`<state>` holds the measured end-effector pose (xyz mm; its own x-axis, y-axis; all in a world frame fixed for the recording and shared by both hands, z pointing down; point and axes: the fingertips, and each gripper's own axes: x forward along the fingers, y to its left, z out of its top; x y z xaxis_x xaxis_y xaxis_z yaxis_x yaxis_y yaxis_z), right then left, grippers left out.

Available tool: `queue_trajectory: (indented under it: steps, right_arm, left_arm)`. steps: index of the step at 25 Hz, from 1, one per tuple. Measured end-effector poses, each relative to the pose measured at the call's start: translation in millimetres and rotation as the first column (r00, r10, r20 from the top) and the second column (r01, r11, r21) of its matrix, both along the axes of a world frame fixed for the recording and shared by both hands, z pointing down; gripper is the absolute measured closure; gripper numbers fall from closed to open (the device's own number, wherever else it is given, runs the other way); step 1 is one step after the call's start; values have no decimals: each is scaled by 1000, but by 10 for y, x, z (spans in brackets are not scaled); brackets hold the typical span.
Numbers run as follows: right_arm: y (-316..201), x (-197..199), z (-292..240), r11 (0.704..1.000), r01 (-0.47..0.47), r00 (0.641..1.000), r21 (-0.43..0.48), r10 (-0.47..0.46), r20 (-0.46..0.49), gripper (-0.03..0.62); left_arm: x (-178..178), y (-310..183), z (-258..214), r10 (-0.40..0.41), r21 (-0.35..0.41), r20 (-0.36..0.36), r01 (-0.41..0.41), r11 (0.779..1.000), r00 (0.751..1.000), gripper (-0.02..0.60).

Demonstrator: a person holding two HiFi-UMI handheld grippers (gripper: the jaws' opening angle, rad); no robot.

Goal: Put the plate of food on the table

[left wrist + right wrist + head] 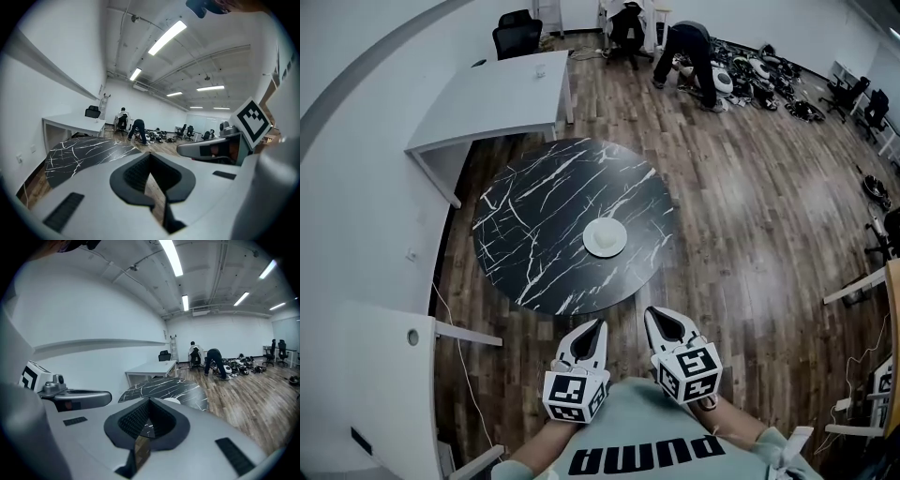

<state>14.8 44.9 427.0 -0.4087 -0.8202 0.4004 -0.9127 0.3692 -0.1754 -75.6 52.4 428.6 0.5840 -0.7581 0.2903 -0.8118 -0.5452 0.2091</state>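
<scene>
The left gripper (589, 339) and the right gripper (667, 330) were held closed, with nothing between them. The plate (605, 237) was seen well ahead of the fingertips, resting on the table (534, 202). It was judged rigid, smooth and breakable, best pinched at the rim.

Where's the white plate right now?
In the head view, the white plate sits on the round black marble table, right of centre toward its near edge, ahead of the left gripper and right gripper.
</scene>
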Motion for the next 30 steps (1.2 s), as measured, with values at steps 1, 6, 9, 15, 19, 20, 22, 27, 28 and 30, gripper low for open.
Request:
queue_trajectory:
  steps: [1,6,9,15,19,20,22,27,28,30]
  right_arm:
    - [27,56,4,1000,14,1000,2,-14,3,585]
    - [148,378,9,998,66,997,12,-66,28,585]
    - [257,558,8,995,97,995,22,-98,34,585]
    - [512,808,66,978,204,979,53,-205,9,585]
    - [604,995,156,965,251,968,70,-251,-9,585]
    - [612,1046,183,965,254,967,73,-254,-9,585]
    - [653,1118,233,964,256,967,70,-256,-1,585]
    - [881,1191,241,959,278,961,64,-277,-12,586]
    - [891,1205,227,959,276,961,68,-275,-23,586]
    - [895,1224,204,960,269,963,77,-267,-33,586]
  left_arm:
    - [69,20,-13,-11,5,6,11,1000,1000,575]
    - [383,167,-112,-68,40,27,67,997,997,575]
    - [598,319,-141,-83,53,35,81,995,996,575]
    - [913,643,-20,-151,28,60,150,988,987,575]
    - [1067,824,151,-193,18,80,192,981,978,575]
    - [1095,845,186,-201,18,85,200,980,976,575]
    - [1122,874,211,-222,21,88,221,975,971,575]
    - [1189,995,122,-254,46,76,251,967,964,575]
    - [1197,1013,109,-256,51,73,253,966,964,575]
    - [1193,1042,109,-265,55,69,262,964,962,575]
